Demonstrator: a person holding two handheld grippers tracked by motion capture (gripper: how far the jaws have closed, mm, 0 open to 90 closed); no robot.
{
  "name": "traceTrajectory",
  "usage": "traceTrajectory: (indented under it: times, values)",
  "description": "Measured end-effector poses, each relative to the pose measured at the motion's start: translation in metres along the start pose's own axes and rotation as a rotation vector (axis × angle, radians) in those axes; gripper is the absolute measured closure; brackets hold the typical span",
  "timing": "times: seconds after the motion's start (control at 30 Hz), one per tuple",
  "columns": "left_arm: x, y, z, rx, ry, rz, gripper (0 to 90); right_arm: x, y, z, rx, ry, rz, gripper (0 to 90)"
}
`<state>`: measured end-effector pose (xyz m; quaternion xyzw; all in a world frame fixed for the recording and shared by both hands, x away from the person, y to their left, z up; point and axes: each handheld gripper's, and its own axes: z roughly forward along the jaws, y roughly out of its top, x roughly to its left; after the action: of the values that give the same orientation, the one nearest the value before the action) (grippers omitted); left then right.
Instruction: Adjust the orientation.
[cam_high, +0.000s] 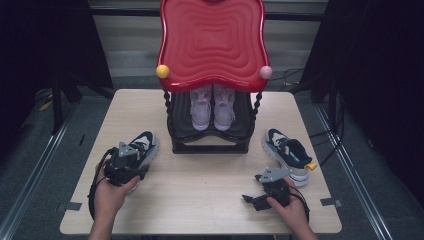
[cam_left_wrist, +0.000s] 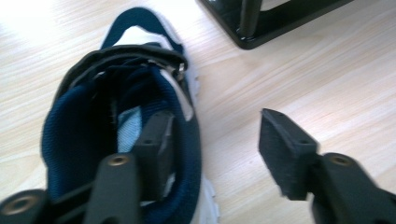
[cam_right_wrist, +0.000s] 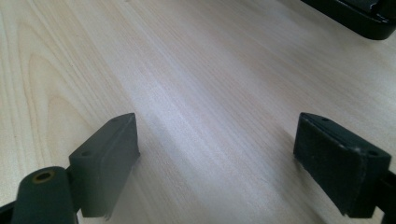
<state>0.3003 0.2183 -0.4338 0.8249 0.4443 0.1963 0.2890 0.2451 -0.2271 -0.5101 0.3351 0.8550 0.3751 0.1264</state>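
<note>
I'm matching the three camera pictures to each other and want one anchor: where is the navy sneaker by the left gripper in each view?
High view: navy sneaker lies left of centre, under the left gripper, toe toward the black rack.
Left gripper view: it lies at the left, one jaw inside its opening, the other outside over the table.
Right gripper view: not in it.
Shared landmark: the black rack base, at the top edge of both gripper views.

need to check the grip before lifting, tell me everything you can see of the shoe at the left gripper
The shoe is a navy and white sneaker with a padded navy mesh collar, a pale insole and a white ridged sole. It sits upright on the wooden table, left of the black shoe rack, toe pointing away from the person. The left gripper straddles its collar wall: one jaw is inside the opening, the other outside over the table, not yet pressing.
</note>
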Motion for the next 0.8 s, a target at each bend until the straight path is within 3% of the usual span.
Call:
traceTrajectory:
  times: [0.07,0.13,0.23,0.37,0.47,0.53,0.63,0.8]
  values:
    - [0.002,0.002,0.003,0.007,0.009,-0.016,54.6,0.000,0.000,0.000,0.000,0.000,0.001,13.4]
    - [0.004,0.003,0.004,0.030,0.037,-0.005,64.9,0.000,0.000,0.000,0.001,0.001,0.002,13.4]
    - [0.007,0.005,0.005,0.031,0.050,-0.048,77.6,0.000,0.000,0.000,0.001,0.001,-0.002,13.4]
    - [0.006,0.007,0.007,0.028,0.068,-0.065,80.4,0.000,0.000,0.000,-0.001,0.001,-0.003,13.3]
    - [0.005,0.011,0.010,-0.001,0.078,-0.089,81.1,0.000,0.000,0.000,0.002,0.002,0.000,13.3]
    - [0.002,0.022,0.015,-0.033,0.076,-0.124,81.1,0.000,0.000,0.000,0.002,0.002,0.000,13.3]
    - [-0.003,0.030,0.022,-0.041,0.076,-0.153,80.9,0.000,0.000,0.000,0.001,0.004,0.000,13.3]
    - [-0.010,0.032,0.029,-0.018,0.066,-0.126,79.1,0.000,0.000,0.000,-0.002,0.007,-0.010,13.3]
